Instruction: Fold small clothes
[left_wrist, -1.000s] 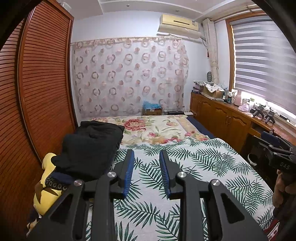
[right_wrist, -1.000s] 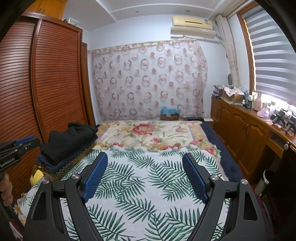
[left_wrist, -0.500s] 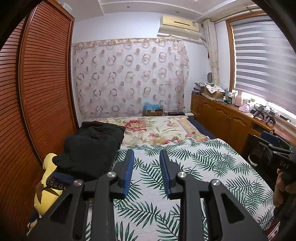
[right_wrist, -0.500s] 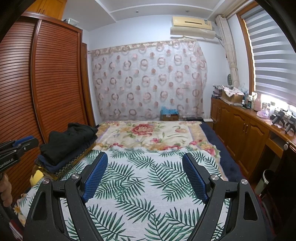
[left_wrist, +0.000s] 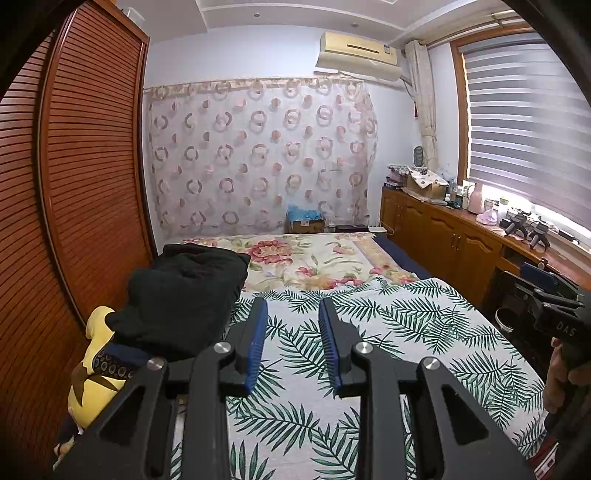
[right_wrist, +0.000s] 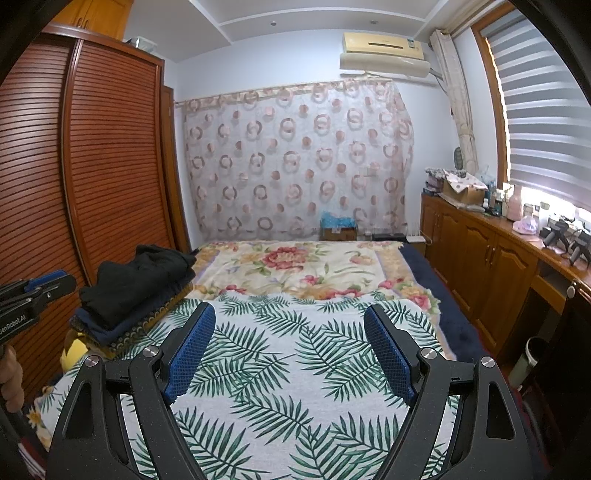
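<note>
Almost nothing differs from a second ago. The only shift to find is in the left wrist view: the pile of black clothes (left_wrist: 184, 295), left of and beyond the left claw (left_wrist: 291, 306), and the yellow soft toy (left_wrist: 92, 373) under it sit a hair further right in the frame, too little to call a move. The gap between that claw's pads looks the same. Around the right claw (right_wrist: 290, 314), spread wide over the palm-leaf bedspread (right_wrist: 295, 369), no difference can be made out.
</note>
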